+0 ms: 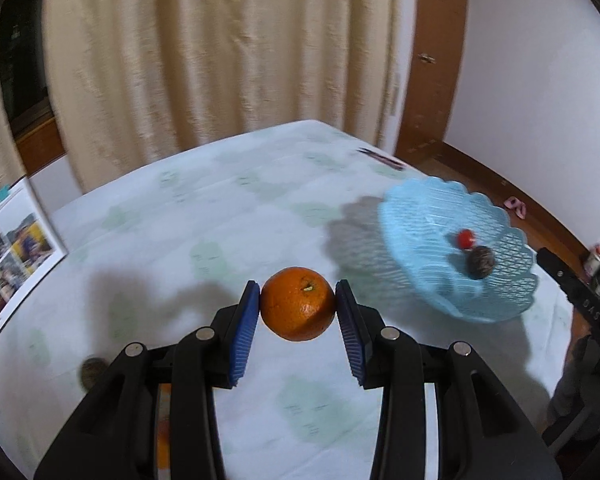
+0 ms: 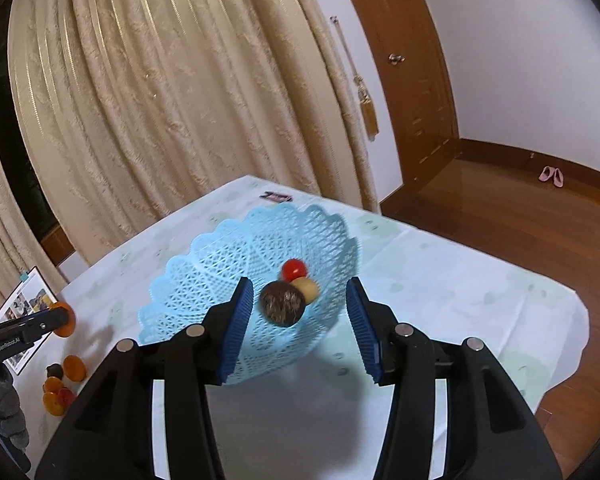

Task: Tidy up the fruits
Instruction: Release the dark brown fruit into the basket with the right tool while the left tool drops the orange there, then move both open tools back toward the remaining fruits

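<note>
left gripper clamped on round orange fruit | right gripper fingers apart, over light-blue lattice plastic basket | yellowish fruit visible only from right wrist

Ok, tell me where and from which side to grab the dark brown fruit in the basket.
Take the dark brown fruit across its round middle, coming from above. It sits low in the blue basket, whose raised walls block a side approach, and a yellow fruit touches its far side, so set the pads left and right.
</note>
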`<state>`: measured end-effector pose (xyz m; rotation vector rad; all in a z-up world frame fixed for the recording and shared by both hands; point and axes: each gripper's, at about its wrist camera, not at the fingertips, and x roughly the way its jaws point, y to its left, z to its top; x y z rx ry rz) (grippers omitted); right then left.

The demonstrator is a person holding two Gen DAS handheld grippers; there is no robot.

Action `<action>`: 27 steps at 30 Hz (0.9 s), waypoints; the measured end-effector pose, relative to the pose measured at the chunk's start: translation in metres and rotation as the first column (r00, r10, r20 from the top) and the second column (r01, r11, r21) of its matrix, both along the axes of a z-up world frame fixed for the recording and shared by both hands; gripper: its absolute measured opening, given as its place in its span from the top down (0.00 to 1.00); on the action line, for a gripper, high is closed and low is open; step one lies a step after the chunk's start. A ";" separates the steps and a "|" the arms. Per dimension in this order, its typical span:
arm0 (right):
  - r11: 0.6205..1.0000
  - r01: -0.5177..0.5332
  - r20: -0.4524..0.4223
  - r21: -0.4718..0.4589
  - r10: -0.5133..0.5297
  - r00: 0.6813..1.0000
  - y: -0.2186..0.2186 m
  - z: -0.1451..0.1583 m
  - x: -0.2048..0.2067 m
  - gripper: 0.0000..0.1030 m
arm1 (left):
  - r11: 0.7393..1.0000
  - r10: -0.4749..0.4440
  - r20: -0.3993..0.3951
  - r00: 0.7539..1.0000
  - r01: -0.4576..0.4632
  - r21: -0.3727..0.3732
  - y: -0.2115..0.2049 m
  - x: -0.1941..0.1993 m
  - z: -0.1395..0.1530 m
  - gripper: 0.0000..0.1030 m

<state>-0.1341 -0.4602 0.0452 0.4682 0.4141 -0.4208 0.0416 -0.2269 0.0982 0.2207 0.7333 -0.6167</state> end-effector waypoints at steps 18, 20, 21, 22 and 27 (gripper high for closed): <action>0.998 0.048 0.027 0.033 -0.049 0.998 -0.017 -0.007 -0.012 0.43 | 0.979 -0.202 -0.045 0.978 0.203 0.025 -0.121 -0.031 -0.019 0.61; 0.998 0.051 0.028 0.037 -0.052 0.998 -0.017 -0.007 -0.011 0.43 | 0.979 -0.201 -0.053 0.978 0.202 0.021 -0.122 -0.031 -0.021 0.41; 0.998 0.049 0.027 0.037 -0.050 0.998 -0.017 -0.007 -0.011 0.43 | 0.980 -0.196 -0.052 0.979 0.197 0.016 -0.121 -0.031 -0.021 0.33; 0.998 0.049 0.025 0.037 -0.050 0.998 -0.017 -0.008 -0.010 0.43 | 0.982 -0.188 -0.046 0.981 0.189 0.009 -0.118 -0.031 -0.020 0.27; 0.998 0.042 0.021 0.040 -0.043 0.999 -0.014 -0.010 -0.010 0.42 | 0.989 -0.149 -0.040 0.988 0.149 -0.010 -0.103 -0.023 -0.015 0.24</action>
